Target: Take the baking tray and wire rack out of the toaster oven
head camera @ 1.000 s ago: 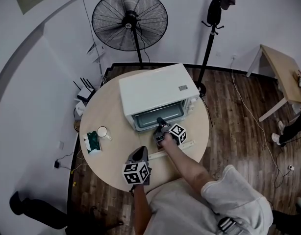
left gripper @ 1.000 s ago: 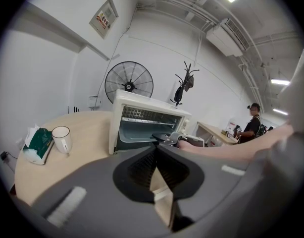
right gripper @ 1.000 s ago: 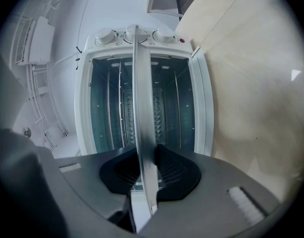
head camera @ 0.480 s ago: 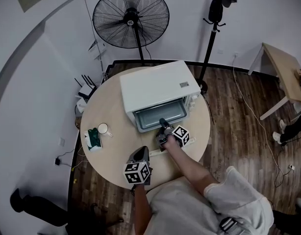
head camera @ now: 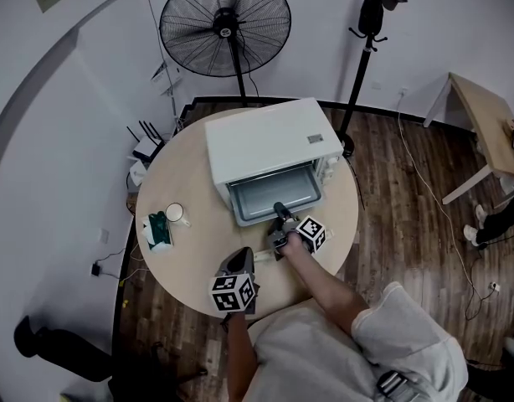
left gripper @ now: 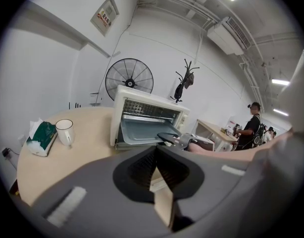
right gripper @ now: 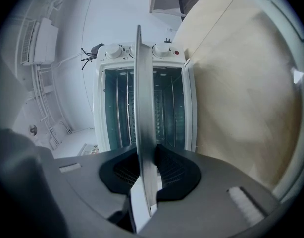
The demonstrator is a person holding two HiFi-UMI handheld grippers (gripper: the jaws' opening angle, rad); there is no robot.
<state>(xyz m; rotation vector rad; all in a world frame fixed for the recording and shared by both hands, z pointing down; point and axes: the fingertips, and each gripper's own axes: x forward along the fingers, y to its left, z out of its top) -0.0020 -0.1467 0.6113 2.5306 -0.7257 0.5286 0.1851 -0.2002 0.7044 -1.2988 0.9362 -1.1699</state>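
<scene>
**Head view:** The white toaster oven [head camera: 269,153] stood on a round table [head camera: 186,191] with its open front towards the person. The baking tray [head camera: 269,198] projected partway out of the oven's mouth. The right gripper [head camera: 279,212] was at the tray's front edge. The left gripper [head camera: 238,260] sat further out in front of the oven. A mug [head camera: 174,214] stood to the oven's left.

**Left gripper view:** The jaws were clenched together with nothing between them.

**Right gripper view:** The jaws were grasping the tray's front rim, with the oven cavity directly beyond.

a white mug [head camera: 175,214] sits just beside a green tissue pack [head camera: 158,231] on the round table [head camera: 186,174].
</scene>
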